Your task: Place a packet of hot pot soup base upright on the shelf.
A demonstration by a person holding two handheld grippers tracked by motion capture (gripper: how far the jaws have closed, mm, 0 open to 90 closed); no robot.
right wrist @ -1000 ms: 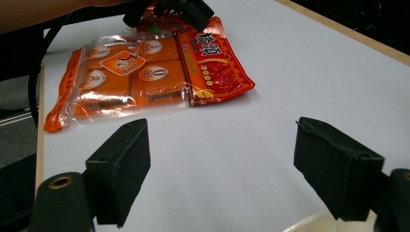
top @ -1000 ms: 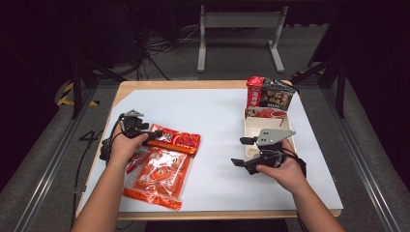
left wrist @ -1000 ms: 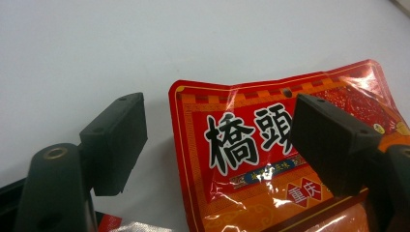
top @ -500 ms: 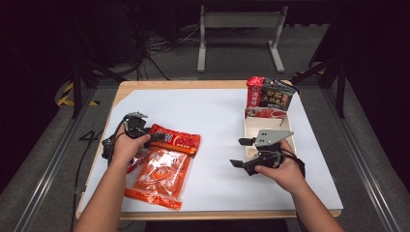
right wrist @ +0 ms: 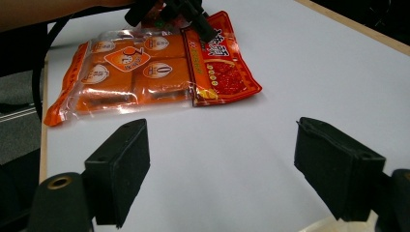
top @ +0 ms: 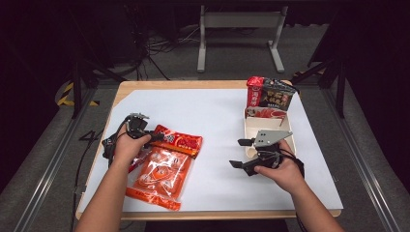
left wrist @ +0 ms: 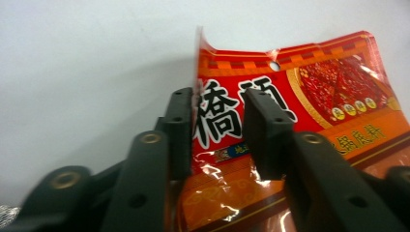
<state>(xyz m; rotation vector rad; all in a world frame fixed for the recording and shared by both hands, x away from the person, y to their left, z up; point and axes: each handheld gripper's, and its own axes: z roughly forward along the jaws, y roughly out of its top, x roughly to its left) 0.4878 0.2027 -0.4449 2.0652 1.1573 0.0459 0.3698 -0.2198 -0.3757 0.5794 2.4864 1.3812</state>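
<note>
Left gripper [left wrist: 220, 125] astride red packet [left wrist: 309, 96] (fingers closing)

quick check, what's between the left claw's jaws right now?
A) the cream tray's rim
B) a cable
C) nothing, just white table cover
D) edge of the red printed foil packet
D. In the left gripper view the two black jaws of the left claw stand either side of the upstanding edge of the red printed foil packet; they have just been closing on it, with a gap at one pad.
</note>
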